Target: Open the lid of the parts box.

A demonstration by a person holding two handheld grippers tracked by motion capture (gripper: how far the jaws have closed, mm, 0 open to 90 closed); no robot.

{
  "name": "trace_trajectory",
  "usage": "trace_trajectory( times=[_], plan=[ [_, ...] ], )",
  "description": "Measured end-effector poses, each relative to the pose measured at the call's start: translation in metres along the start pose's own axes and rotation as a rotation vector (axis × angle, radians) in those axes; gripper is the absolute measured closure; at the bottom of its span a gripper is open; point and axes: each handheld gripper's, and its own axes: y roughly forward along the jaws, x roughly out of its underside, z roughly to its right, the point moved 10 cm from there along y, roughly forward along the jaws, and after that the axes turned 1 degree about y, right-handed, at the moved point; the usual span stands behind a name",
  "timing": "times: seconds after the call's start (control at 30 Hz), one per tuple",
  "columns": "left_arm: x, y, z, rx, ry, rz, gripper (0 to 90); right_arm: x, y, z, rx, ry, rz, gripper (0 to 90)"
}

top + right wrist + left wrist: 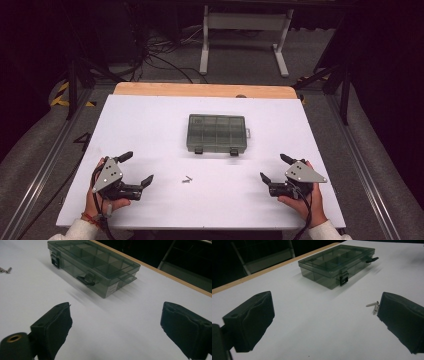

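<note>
With both our left gripper (134, 170) and right gripper (272, 167) wide open and empty, we risk scattering those tiny screws (187, 179) beside the closed compartment box (217, 132).

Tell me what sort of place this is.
Probably a lab recording station: a white table in a dark room, cables on the floor, and a person holding left tongs and right tongs.

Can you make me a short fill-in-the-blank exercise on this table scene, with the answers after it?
1. The lid of the compartment box is ____.
2. The screws lie on the white table nearer the ____ hand-held gripper than the other hand-held gripper.
3. The jaws of both are ____.

Missing words: closed; left; open
</note>
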Motion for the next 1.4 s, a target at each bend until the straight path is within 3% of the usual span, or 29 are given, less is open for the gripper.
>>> trace_trajectory(
  times=[0.3, 0.37, 0.43, 0.53, 0.73, 0.8, 0.87, 0.93, 1.07, 1.13, 1.2, 1.33, 1.4],
  plan=[
    [-0.007, 0.007, 0.003, 0.014, 0.04, 0.001, 2.1, -0.004, 0.002, 0.001, -0.001, -0.018, -0.003, 8.0],
    [-0.007, 0.01, 0.003, 0.027, 0.034, -0.013, 1.7, -0.005, 0.003, 0.001, -0.001, -0.012, -0.001, 8.0],
    [-0.005, 0.018, -0.001, 0.047, 0.012, -0.057, 1.1, -0.009, 0.006, 0.004, -0.008, -0.01, -0.01, 8.3],
    [-0.008, 0.023, -0.006, 0.047, -0.004, -0.064, 1.4, -0.013, 0.01, 0.009, -0.015, -0.006, -0.023, 9.6],
    [-0.013, 0.042, -0.005, 0.075, 0.024, -0.115, 2.9, -0.018, 0.023, 0.016, -0.038, -0.01, -0.064, 12.8],
    [-0.013, 0.052, -0.001, 0.109, 0.03, -0.156, 4.5, -0.021, 0.028, 0.018, -0.047, 0.004, -0.073, 14.0],
    [-0.014, 0.062, -0.001, 0.111, 0.049, -0.173, 5.2, -0.024, 0.034, 0.019, -0.076, 0.017, -0.095, 14.0],
    [-0.014, 0.071, -0.001, 0.122, 0.059, -0.199, 10.1, -0.027, 0.04, 0.02, -0.098, 0.015, -0.109, 15.1],
    [-0.018, 0.091, -0.001, 0.138, 0.053, -0.243, 16.3, -0.029, 0.057, 0.02, -0.155, -0.004, -0.194, 20.5],
    [-0.018, 0.102, 0.0, 0.148, 0.05, -0.271, 22.0, -0.028, 0.064, 0.021, -0.148, -0.032, -0.229, 24.1],
    [-0.018, 0.113, 0.002, 0.148, 0.057, -0.297, 26.1, -0.026, 0.074, 0.017, -0.187, -0.028, -0.269, 29.7],
    [-0.011, 0.13, 0.008, 0.185, 0.054, -0.342, 40.4, -0.024, 0.09, 0.016, -0.188, -0.047, -0.3, 39.1],
    [-0.009, 0.135, 0.008, 0.185, 0.052, -0.355, 41.0, -0.02, 0.096, 0.015, -0.195, -0.054, -0.318, 40.2]
  ],
)
